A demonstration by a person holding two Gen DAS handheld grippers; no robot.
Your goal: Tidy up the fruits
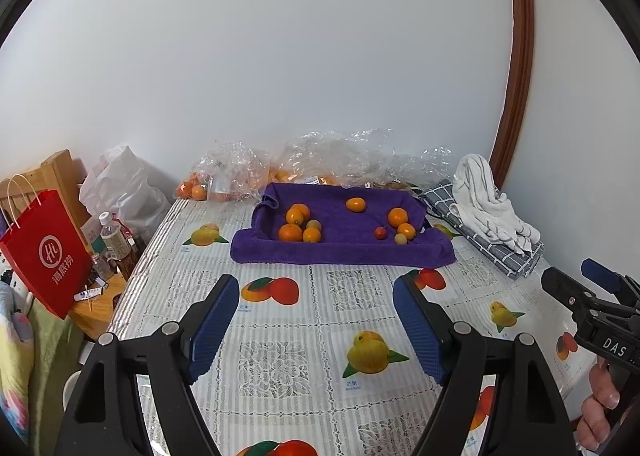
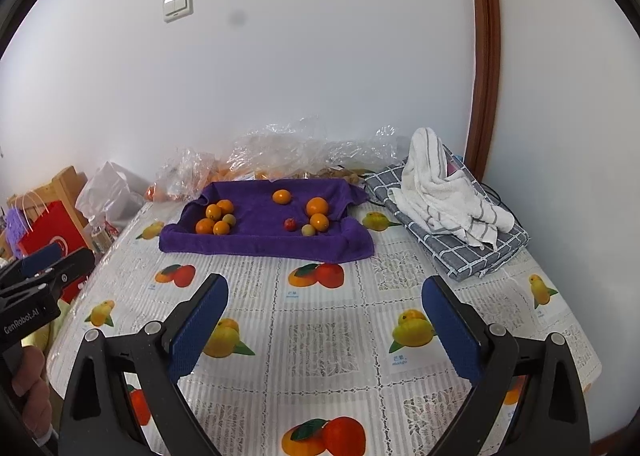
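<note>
Two grippers in view, both with fingers spread wide and nothing between the pads. We hold the left gripper [image 1: 316, 296] low over the near part of the table [image 1: 280, 336], well short of the fruit; the right gripper [image 2: 324, 296] sits likewise above the fruit-print tablecloth [image 2: 320, 336], to the right of the left one.

Fruit lies on the purple towel [image 1: 340, 248] at the far middle of the table, its edges turned up like a shallow tray. We count a left cluster of oranges [image 1: 296, 222] touching one another, with a paler yellowish fruit against them. One lone orange [image 1: 355, 204] sits near the back, apart. On the right: a larger orange [image 1: 397, 217], a smaller orange [image 1: 406, 231] just in front of it, a small red fruit [image 1: 380, 233] and a small pale fruit [image 1: 401, 239] near the front fold.

Behind the towel, crumpled clear plastic bags [image 1: 320, 160] against the wall hold more orange fruit. Right of the towel, a white striped towel [image 2: 448, 192] is heaped on a folded grey checked cloth [image 2: 472, 252]. Left of the table: a red paper bag [image 1: 44, 252] and bottles [image 1: 114, 240].
</note>
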